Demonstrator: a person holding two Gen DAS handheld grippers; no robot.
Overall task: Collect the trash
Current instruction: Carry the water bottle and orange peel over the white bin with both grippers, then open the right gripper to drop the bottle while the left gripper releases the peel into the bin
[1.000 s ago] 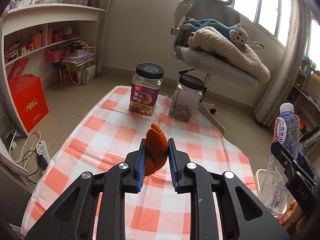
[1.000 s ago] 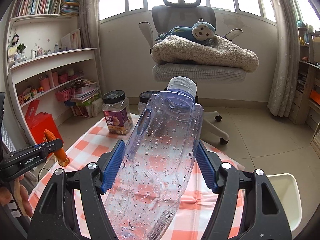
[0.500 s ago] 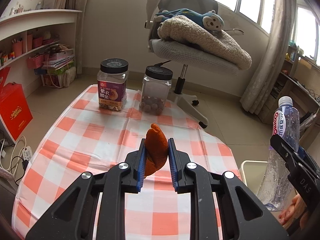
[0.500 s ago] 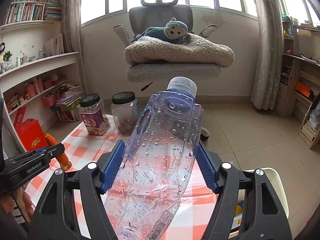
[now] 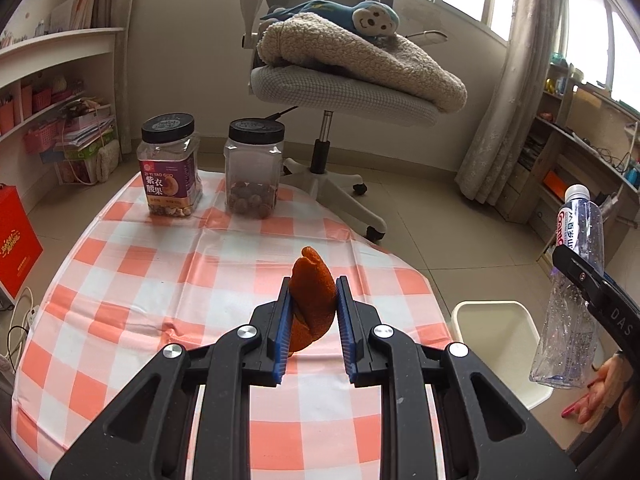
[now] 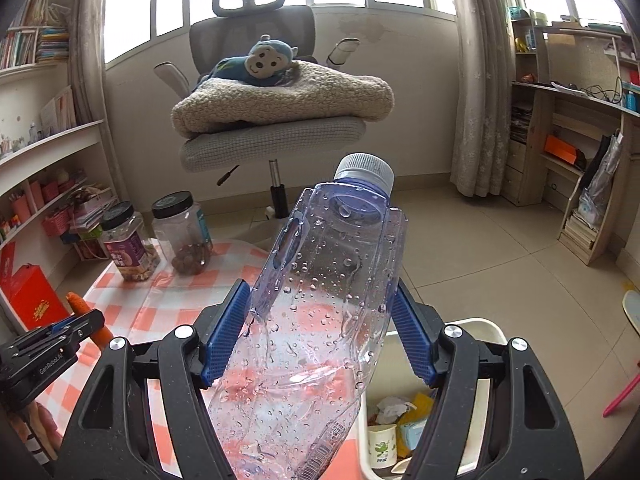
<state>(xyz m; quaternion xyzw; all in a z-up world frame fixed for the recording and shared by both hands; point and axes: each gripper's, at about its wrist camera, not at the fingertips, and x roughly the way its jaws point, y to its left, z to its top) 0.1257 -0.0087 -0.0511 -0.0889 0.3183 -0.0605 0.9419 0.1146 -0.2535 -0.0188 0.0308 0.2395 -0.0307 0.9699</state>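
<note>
Our left gripper (image 5: 311, 322) clenches the peel (image 5: 311, 304); our right gripper (image 6: 320, 336) grips the bottle (image 6: 320, 320). We should centre each over the bin (image 5: 496, 308) before letting go, bottle first.

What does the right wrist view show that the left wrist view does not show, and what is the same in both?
Only the right wrist view shows the trash inside the white bin: a paper cup and crumpled wrappers.

Only the left wrist view shows the bottle's label, and the orange peel fully, clamped in the left gripper.

Both show the plastic bottle held by the right gripper, the two jars, the checkered tablecloth and the chair with the monkey toy.
</note>
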